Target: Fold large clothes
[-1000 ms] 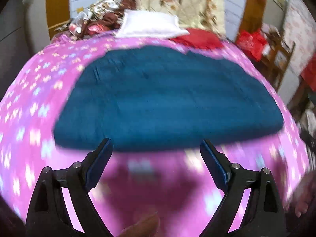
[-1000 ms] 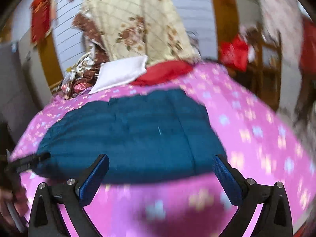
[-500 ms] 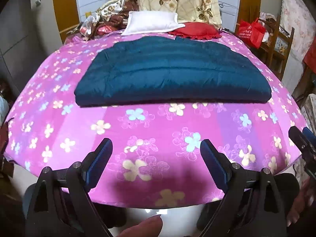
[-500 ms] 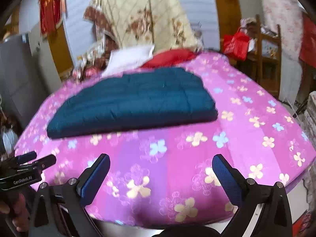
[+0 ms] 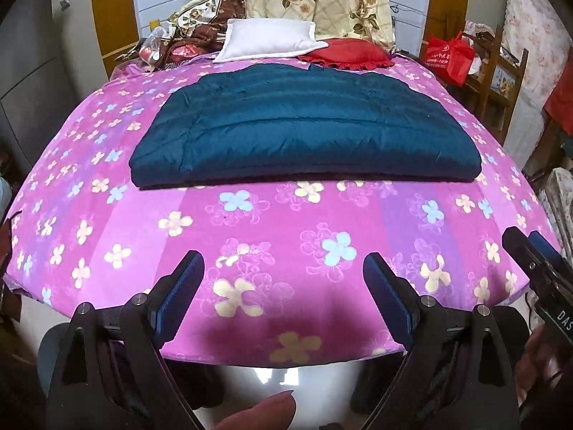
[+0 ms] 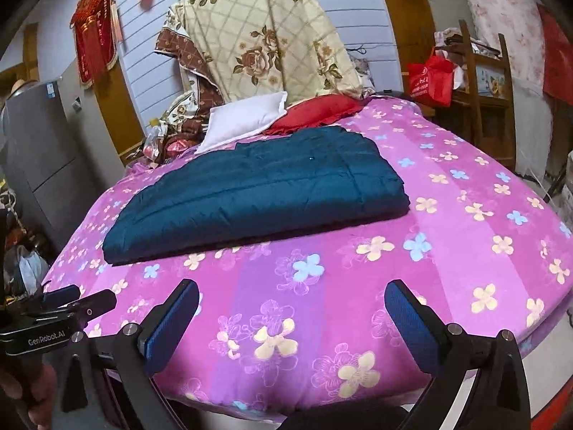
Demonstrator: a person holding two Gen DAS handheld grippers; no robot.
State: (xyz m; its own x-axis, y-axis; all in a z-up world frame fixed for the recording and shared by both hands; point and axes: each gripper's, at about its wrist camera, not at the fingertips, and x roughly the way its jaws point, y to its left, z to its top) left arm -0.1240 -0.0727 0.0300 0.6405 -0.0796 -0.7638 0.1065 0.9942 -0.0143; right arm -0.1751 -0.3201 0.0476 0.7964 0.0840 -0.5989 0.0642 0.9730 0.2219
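A dark teal quilted garment (image 5: 304, 129) lies folded flat into a wide rectangle on the pink flowered bed (image 5: 286, 236); it also shows in the right wrist view (image 6: 258, 186). My left gripper (image 5: 283, 272) is open and empty, held above the bed's near edge, well short of the garment. My right gripper (image 6: 292, 304) is open and empty, also over the near edge. The right gripper shows at the right edge of the left wrist view (image 5: 533, 251), and the left gripper shows at the left edge of the right wrist view (image 6: 68, 304).
A white pillow (image 5: 268, 39) and a red cushion (image 5: 347, 57) lie at the head of the bed, with a floral quilt (image 5: 318, 0) piled behind. A wooden shelf with a red bag (image 5: 447, 57) stands at the right. A grey cabinet (image 6: 39, 150) stands at the left.
Both grippers have pulled back from the garment toward the bed's near edge. The garment stays folded on the bed. Both stay open.
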